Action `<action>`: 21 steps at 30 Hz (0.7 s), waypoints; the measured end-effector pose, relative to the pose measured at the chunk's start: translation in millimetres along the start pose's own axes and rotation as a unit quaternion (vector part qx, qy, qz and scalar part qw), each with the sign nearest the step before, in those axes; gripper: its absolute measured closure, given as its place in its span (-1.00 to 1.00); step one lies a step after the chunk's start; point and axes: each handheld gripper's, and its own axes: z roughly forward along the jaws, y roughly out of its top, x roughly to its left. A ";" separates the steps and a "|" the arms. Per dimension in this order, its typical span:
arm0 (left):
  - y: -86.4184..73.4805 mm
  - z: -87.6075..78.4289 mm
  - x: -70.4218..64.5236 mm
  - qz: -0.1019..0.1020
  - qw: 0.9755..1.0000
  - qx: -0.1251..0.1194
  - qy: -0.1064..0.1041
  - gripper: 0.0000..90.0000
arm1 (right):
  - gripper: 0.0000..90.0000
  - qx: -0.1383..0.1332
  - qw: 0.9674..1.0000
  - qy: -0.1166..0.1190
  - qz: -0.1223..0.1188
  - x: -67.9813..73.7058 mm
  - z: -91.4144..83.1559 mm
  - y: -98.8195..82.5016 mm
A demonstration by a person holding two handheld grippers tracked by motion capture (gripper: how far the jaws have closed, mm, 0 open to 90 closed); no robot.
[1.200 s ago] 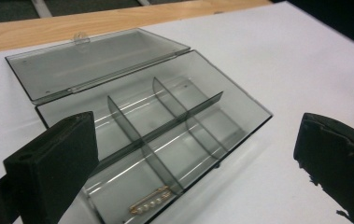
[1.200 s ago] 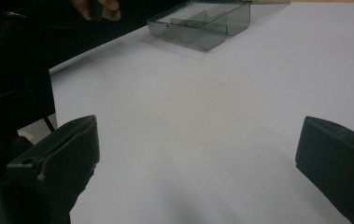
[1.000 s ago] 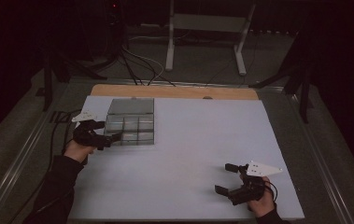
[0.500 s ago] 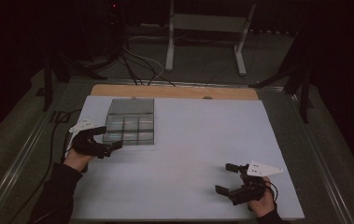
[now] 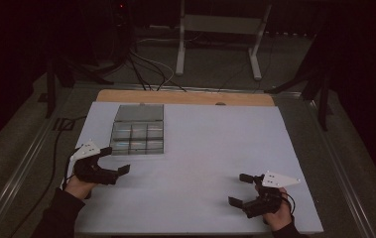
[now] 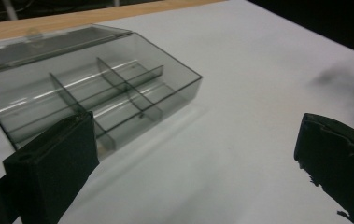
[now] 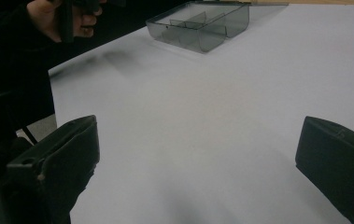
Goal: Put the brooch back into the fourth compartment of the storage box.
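White table [image 5: 210,148], clear divided box [image 5: 138,136] lying on it, seemingly empty

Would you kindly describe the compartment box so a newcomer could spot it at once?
On the white table sheet, look toward the far left, near the wooden edge strip. There sits the smoky transparent plastic compartment box, lid open, just ahead of the left gripper. It alone has a grid of dividers.
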 end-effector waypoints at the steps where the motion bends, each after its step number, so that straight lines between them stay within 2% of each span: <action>1: -2.3 -0.7 -1.9 0.001 1.000 -0.005 -0.002 -0.97 | -1.00 0.000 1.000 -0.001 0.000 -0.2 0.0 0.0; 6: -18.5 0.0 -8.1 0.013 1.000 -0.009 -0.014 -0.97 | -1.00 0.001 1.000 -0.001 0.001 -0.3 0.1 -0.2; 9: -27.0 0.5 -12.4 0.020 1.000 0.001 -0.020 -0.97 | -1.00 0.003 1.000 -0.001 0.001 -0.2 0.3 -0.4; 14: -38.6 0.8 -20.7 0.012 1.000 0.001 -0.016 -0.97 | -1.00 0.004 1.000 -0.001 0.002 -0.4 0.3 -0.7; 15: -41.7 0.7 -22.3 0.016 1.000 -0.002 -0.016 -0.97 | -1.00 0.004 1.000 -0.001 0.001 -0.1 0.4 -0.6; 21: -57.2 0.2 -29.4 0.022 0.999 0.017 -0.019 -0.97 | -1.00 0.005 1.000 0.000 0.000 0.1 0.7 -0.6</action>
